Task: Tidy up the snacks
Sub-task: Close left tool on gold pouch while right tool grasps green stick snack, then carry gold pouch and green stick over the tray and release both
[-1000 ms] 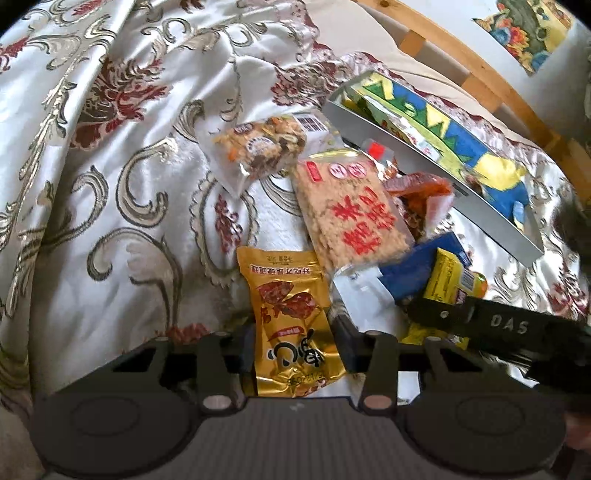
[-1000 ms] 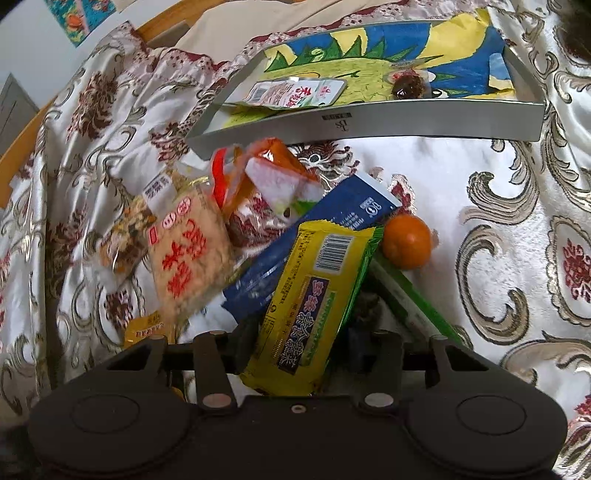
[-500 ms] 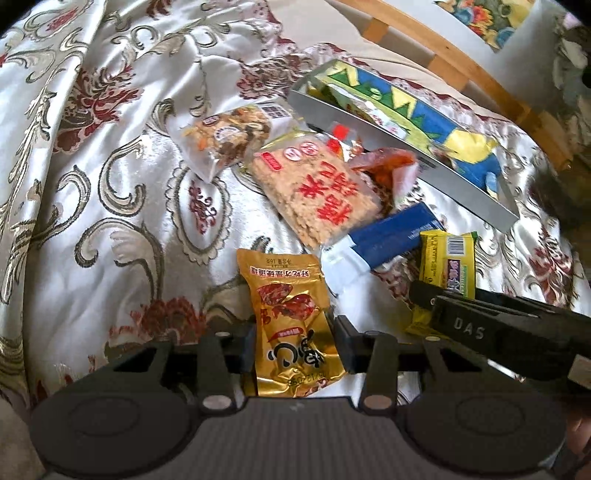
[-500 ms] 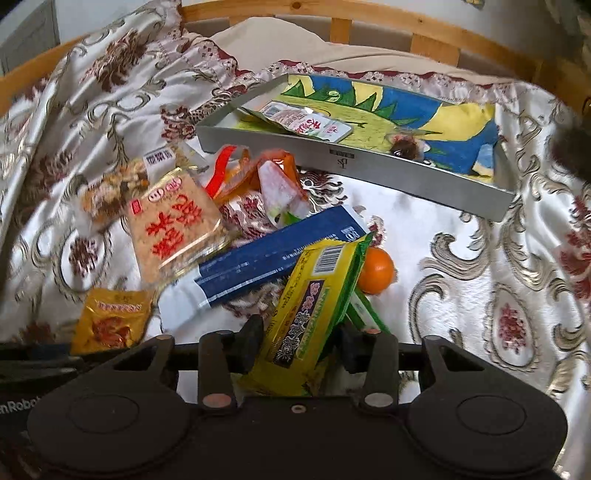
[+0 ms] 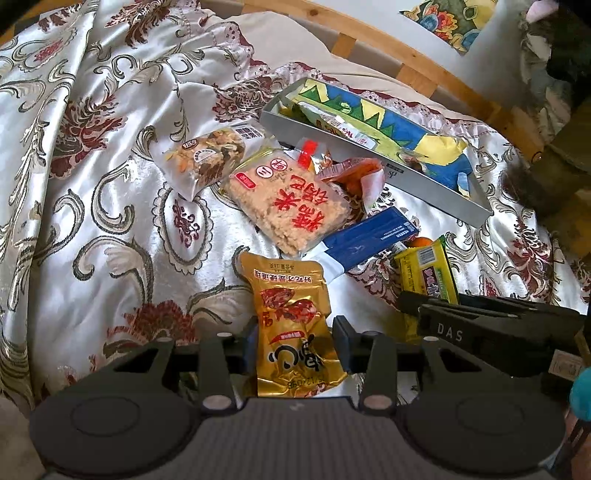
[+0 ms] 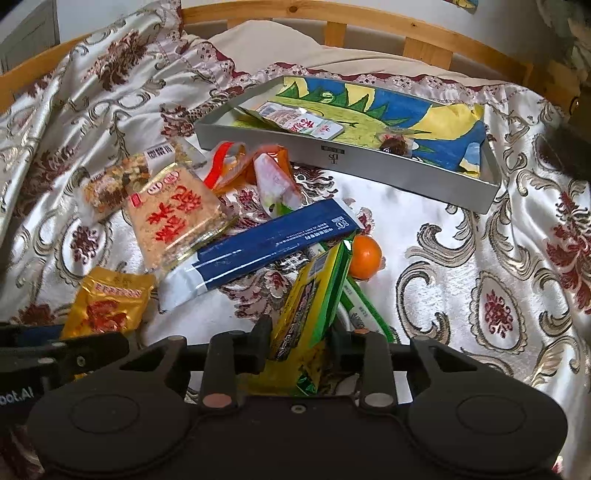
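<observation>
My left gripper (image 5: 295, 338) is shut on a gold snack pouch (image 5: 291, 317), which also shows in the right wrist view (image 6: 107, 306). My right gripper (image 6: 299, 341) is shut on a yellow-green snack pack (image 6: 314, 299), held tilted above the bedspread; that pack shows in the left wrist view (image 5: 424, 273). A grey tray (image 6: 347, 162) with a colourful lining sits at the back and holds a white-red packet (image 6: 303, 122) and a small dark snack (image 6: 395, 142).
On the patterned bedspread lie a rice cracker pack (image 6: 177, 218), a mixed nut bag (image 6: 114, 181), a blue-white long pack (image 6: 258, 247), an orange wrapper (image 6: 266, 170), an orange (image 6: 365, 254) and a green pack (image 6: 365, 314). A wooden bed rail (image 6: 369, 26) runs behind.
Both grippers have pulled back and risen with their packs held. The yellow-green pack has turned more edge-on. The tray and the pile now look farther away.
</observation>
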`<state>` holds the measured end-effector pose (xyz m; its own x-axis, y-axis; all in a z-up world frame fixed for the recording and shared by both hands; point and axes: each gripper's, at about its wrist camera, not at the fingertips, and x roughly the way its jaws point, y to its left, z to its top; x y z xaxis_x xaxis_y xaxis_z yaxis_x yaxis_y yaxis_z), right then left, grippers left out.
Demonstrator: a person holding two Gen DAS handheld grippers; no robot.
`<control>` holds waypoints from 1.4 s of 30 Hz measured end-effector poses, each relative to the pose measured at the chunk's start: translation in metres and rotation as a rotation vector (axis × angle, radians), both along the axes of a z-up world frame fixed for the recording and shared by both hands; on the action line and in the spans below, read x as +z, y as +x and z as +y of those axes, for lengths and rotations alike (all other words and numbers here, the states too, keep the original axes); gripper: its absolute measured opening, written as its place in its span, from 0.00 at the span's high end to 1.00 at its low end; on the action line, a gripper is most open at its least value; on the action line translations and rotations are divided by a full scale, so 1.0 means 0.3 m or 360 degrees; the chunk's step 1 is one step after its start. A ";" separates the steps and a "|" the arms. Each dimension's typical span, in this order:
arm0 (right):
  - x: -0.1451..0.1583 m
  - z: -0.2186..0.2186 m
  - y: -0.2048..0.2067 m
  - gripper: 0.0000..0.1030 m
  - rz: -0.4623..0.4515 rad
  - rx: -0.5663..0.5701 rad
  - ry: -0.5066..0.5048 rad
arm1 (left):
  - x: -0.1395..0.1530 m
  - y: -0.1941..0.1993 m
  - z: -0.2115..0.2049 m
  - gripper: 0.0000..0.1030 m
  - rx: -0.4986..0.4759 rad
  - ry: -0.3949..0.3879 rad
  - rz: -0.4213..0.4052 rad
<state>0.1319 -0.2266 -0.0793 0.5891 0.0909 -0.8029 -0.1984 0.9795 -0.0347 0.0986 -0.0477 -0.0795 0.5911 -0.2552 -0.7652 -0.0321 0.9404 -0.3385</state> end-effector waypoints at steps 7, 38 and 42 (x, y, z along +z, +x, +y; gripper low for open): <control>0.005 0.006 -0.005 0.86 -0.0019 0.0011 -0.0017 | 0.007 -0.003 0.006 0.57 0.0012 -0.0030 -0.0027; 0.245 -0.190 0.044 0.87 -0.0578 -0.0035 0.0012 | 0.301 0.190 -0.066 0.57 0.0081 -0.0241 -0.0499; 0.248 -0.250 0.139 0.87 -0.0647 -0.0131 0.0057 | 0.336 0.338 -0.136 0.57 0.0024 -0.0263 -0.0565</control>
<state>0.1735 -0.3016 -0.0049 0.8641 0.0542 -0.5005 -0.0968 0.9935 -0.0595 0.2001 -0.0886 0.0212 0.8165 -0.3471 -0.4614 0.1008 0.8725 -0.4781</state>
